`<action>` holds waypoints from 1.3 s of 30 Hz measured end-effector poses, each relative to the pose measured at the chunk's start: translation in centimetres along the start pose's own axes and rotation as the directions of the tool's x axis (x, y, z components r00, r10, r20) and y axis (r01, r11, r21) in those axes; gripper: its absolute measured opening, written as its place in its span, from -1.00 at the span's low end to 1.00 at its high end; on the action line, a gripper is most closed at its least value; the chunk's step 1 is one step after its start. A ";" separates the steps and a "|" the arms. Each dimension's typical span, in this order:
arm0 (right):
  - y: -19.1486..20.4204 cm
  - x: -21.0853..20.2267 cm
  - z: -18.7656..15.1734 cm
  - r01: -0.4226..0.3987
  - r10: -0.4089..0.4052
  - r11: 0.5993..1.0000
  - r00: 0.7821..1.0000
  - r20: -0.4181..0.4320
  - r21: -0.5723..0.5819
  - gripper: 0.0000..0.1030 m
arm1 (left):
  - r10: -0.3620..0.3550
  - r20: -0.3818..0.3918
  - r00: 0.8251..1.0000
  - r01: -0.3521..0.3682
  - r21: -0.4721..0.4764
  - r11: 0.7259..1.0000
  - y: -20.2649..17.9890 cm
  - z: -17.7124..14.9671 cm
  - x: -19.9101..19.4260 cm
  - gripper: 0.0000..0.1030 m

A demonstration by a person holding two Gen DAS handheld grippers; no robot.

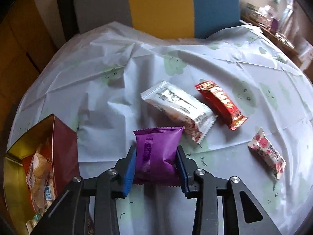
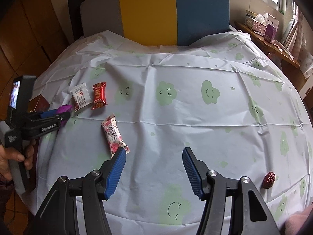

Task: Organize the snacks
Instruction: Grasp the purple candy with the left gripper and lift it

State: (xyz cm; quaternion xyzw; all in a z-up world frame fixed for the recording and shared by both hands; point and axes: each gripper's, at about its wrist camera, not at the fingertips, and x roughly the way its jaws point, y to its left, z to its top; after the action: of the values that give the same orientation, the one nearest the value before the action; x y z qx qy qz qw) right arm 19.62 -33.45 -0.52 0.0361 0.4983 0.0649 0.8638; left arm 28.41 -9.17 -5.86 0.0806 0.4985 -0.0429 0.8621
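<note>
Clamping the purple snack packet (image 1: pixel 156 152) between its jaws, the left gripper (image 1: pixel 157 166) hangs beside the red tin (image 1: pixel 64 143); the right gripper (image 2: pixel 154 168) hovers, jaws apart and empty, over the table (image 2: pixel 195 117).

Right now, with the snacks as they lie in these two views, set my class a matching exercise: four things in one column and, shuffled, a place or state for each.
Things
1. purple packet
2. red packet
3. floral packet
4. red date

Places or states
A. alone on the cloth, beyond the right gripper's right finger
B. clamped between the left gripper's blue pads
C. lying beside the white packet
D. just ahead of the right gripper's left fingertip

Pairs: 1-B, 2-C, 3-D, 4-A
</note>
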 end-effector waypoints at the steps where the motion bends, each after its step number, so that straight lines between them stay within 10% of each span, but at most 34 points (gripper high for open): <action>1: 0.0 -0.1 0.0 -0.001 0.001 1.000 1.000 0.004 -0.002 0.19 | -0.005 0.002 1.000 0.005 0.003 1.000 -0.1 -0.2 -0.2 -0.27; 21: 0.1 -0.2 -0.2 0.022 -0.022 1.000 1.000 0.003 -0.020 0.18 | -0.233 0.034 0.972 0.233 0.016 0.972 -4.6 -11.0 -6.7 -0.08; 39: 0.0 1.1 -0.5 0.048 -0.049 0.999 0.998 -0.041 -0.026 0.18 | -0.121 0.211 0.970 0.112 0.051 0.992 -4.8 -15.2 -7.6 -0.22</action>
State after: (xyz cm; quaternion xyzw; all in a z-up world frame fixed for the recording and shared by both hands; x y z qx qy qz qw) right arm 19.75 -33.29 -1.69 0.0119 0.5161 0.0509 0.8549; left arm 10.92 -11.19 -7.12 0.0630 0.4057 -0.1116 0.9050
